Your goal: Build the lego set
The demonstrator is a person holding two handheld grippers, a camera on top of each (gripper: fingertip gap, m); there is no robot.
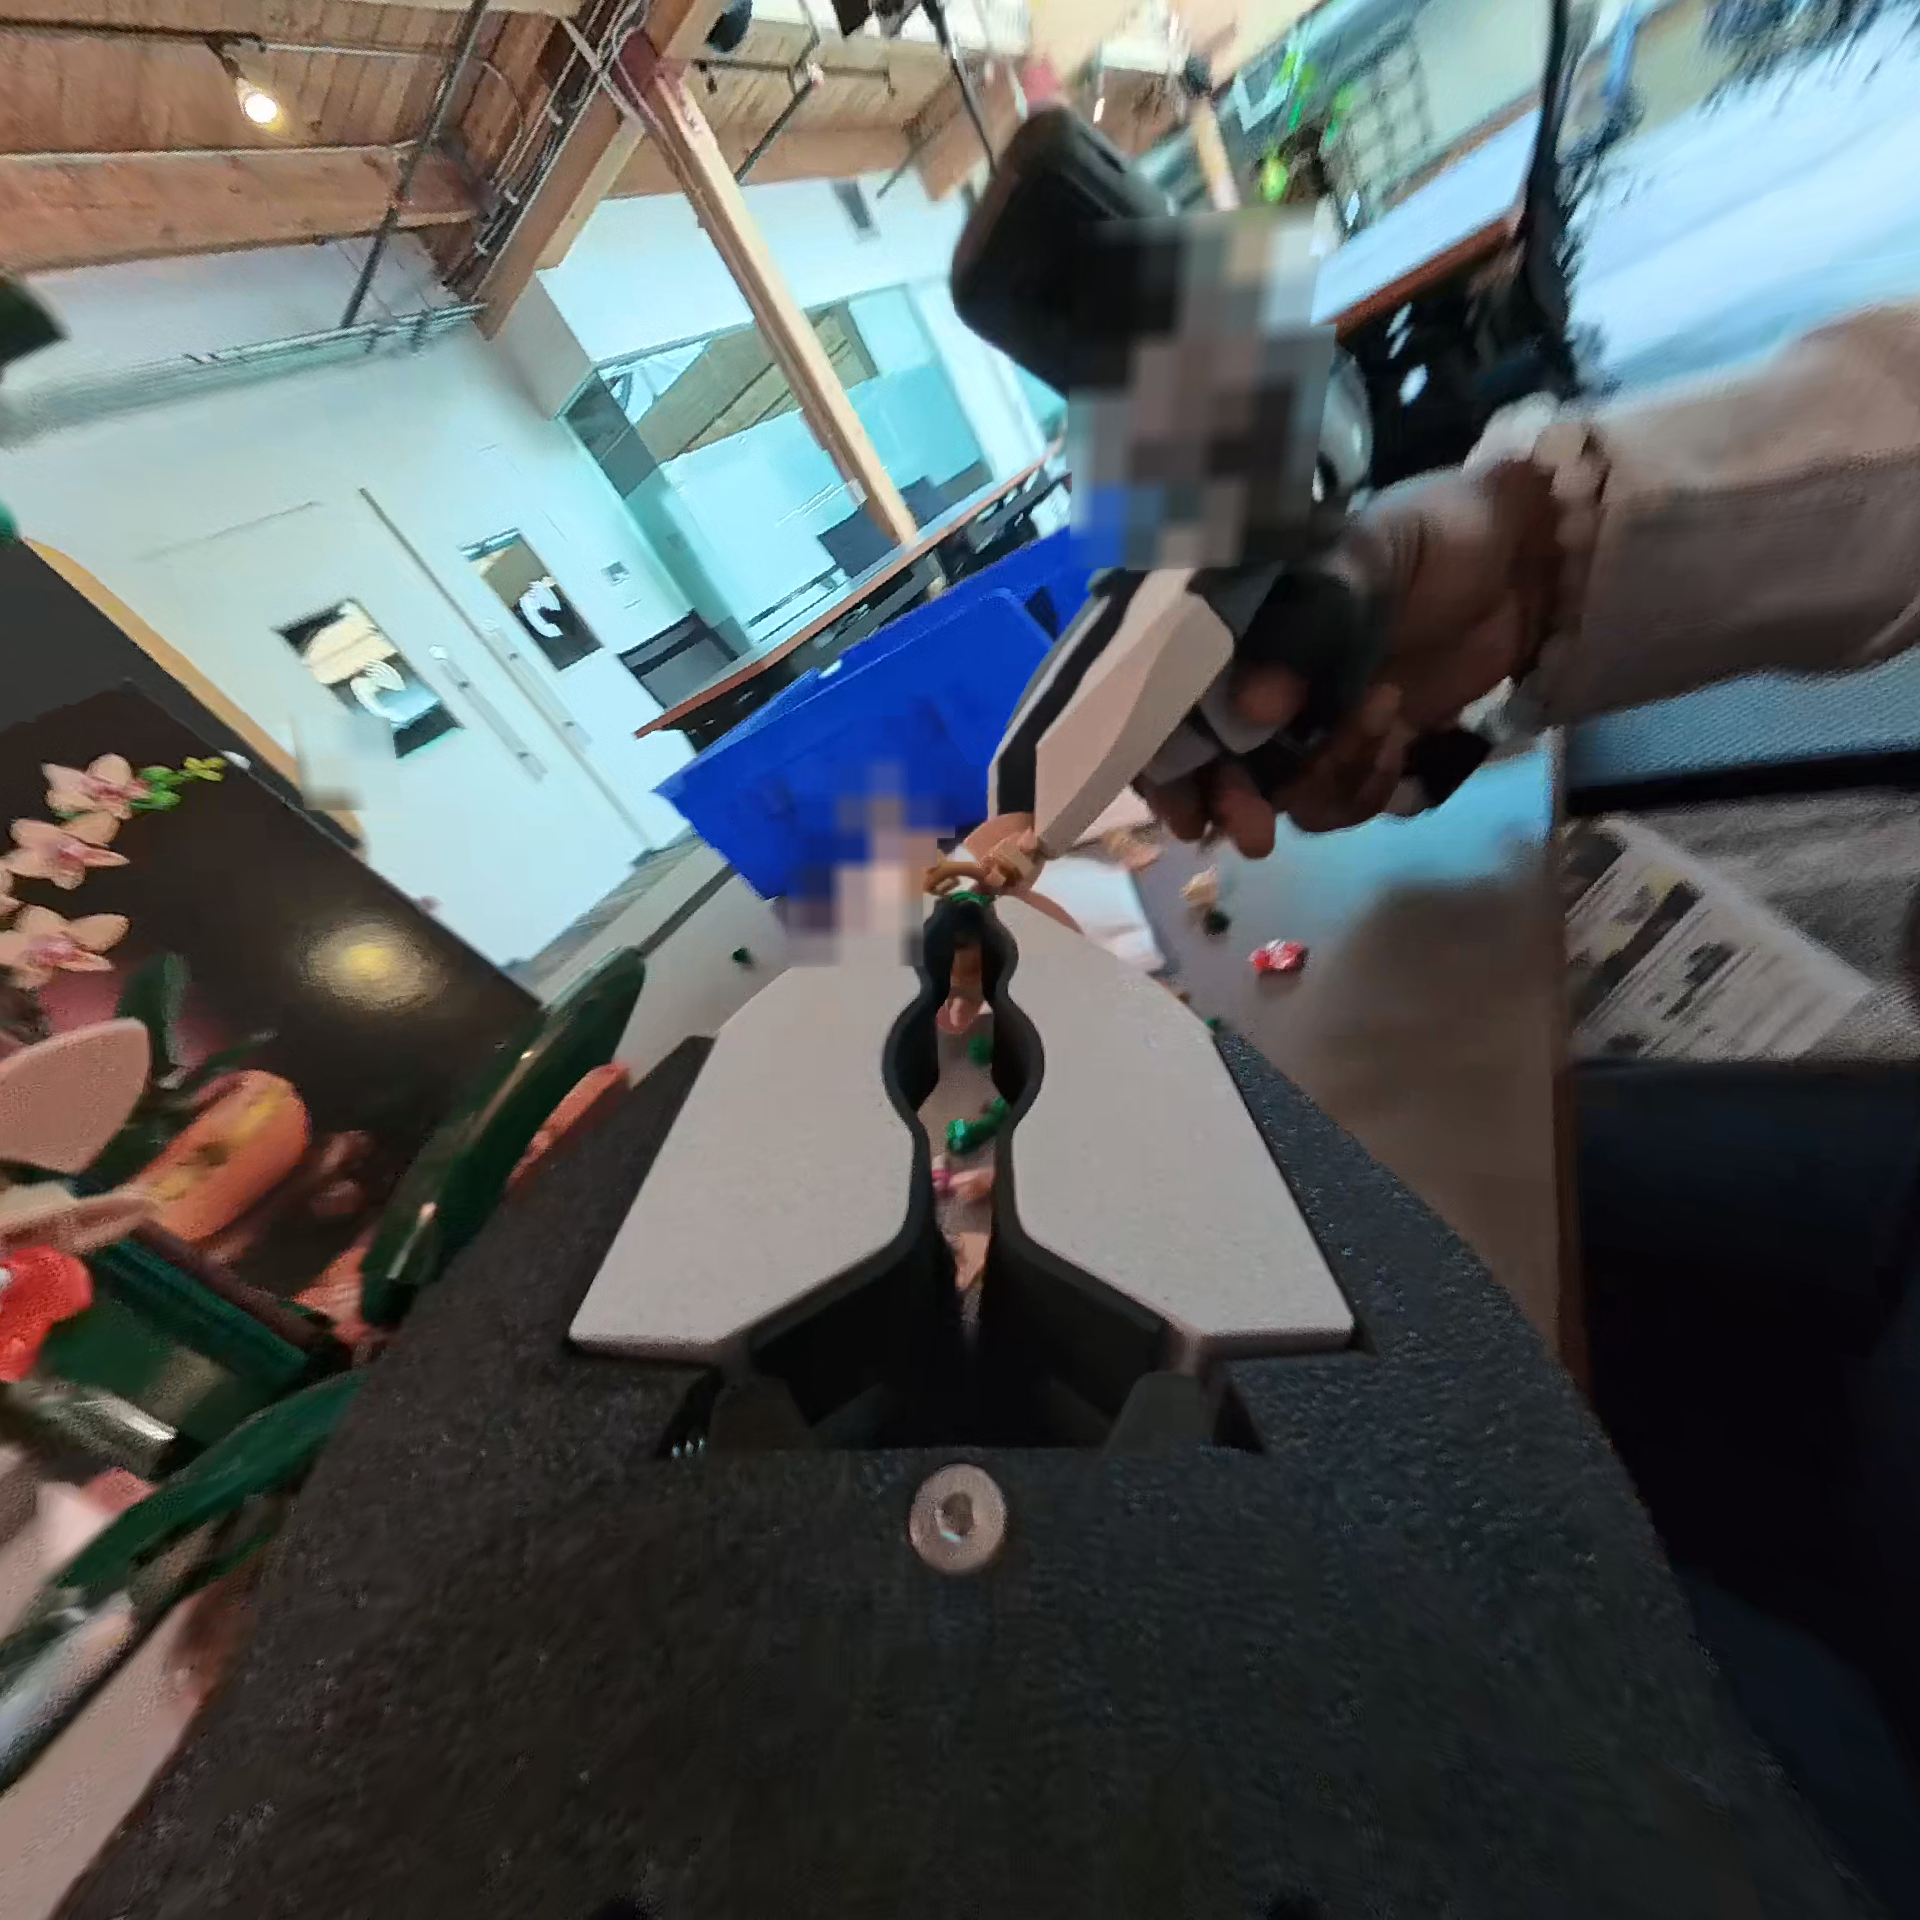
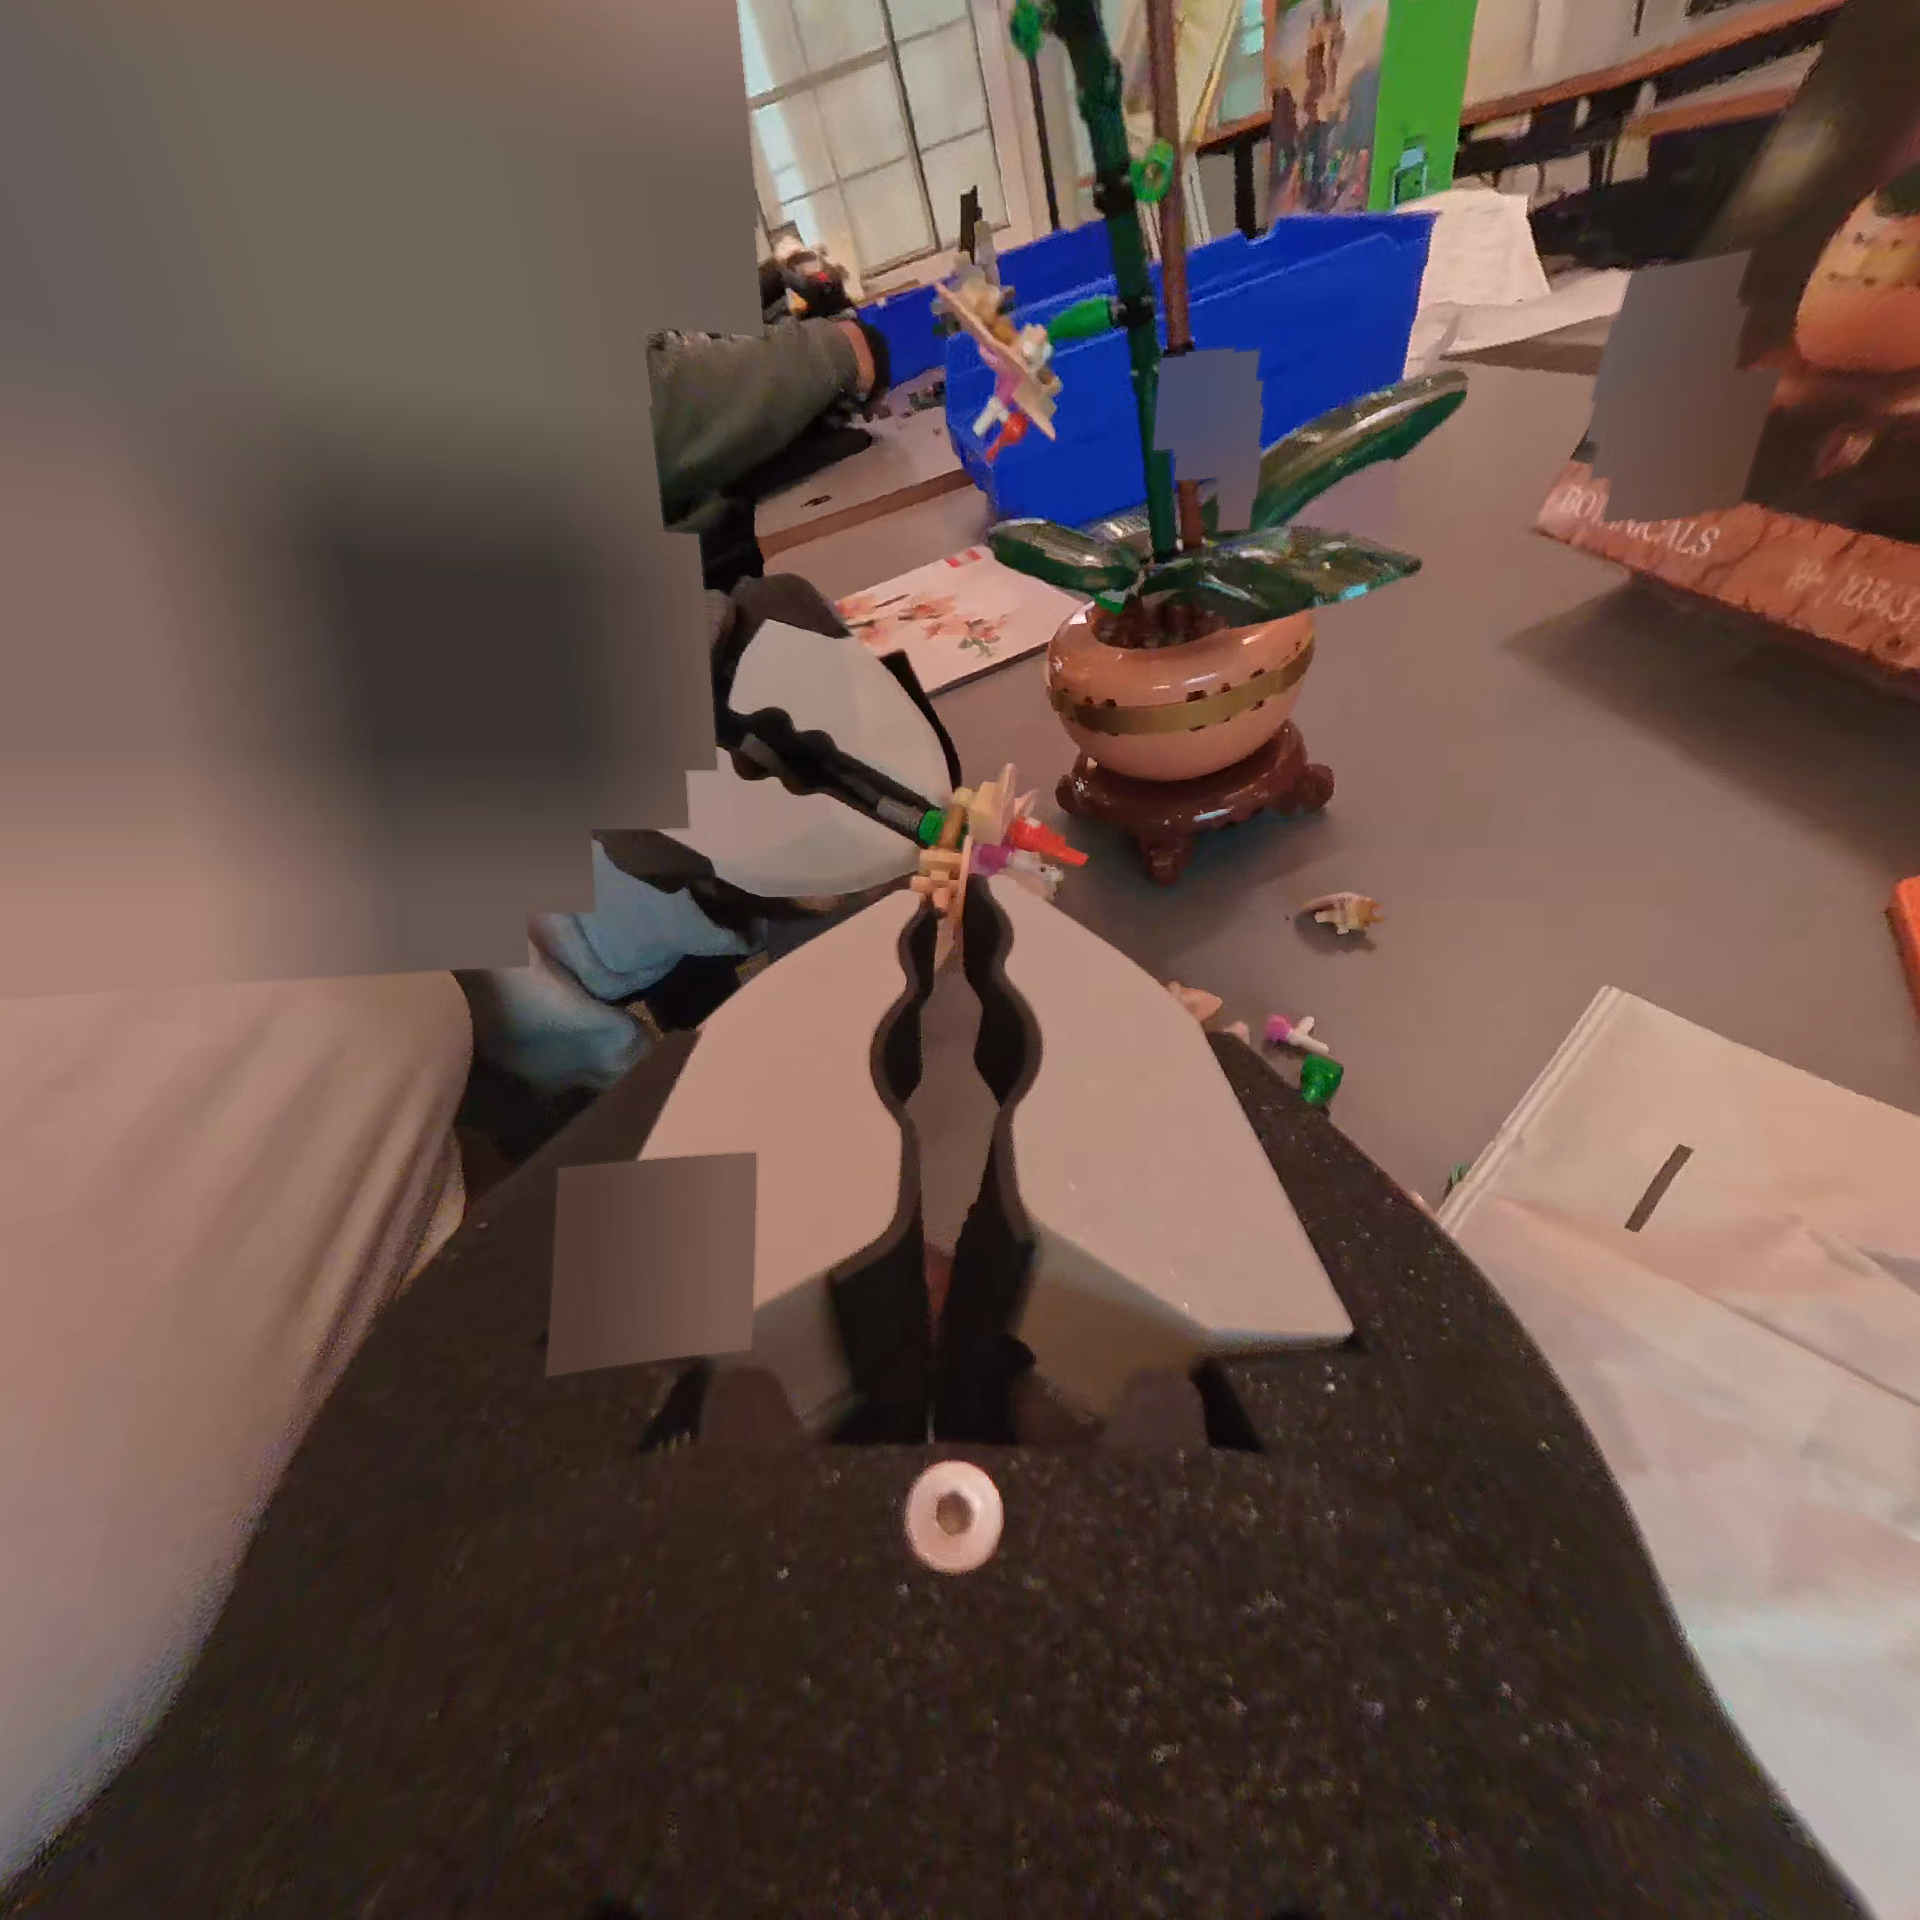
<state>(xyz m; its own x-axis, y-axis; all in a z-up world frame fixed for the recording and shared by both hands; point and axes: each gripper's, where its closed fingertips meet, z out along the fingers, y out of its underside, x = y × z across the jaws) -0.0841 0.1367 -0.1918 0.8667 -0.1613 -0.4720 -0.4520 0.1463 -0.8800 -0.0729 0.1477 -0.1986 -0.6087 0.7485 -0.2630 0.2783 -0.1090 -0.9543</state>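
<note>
Both grippers are meeting at the small flower piece — left gripper pinching its green stem, right gripper clamping its tan petals — near the potted orchid.

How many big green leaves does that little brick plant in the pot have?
4 show in the right wrist view on the potted plant: one reaching left, one low in front, one pointing right, one angled up and right. More may hide behind the stems.
</note>
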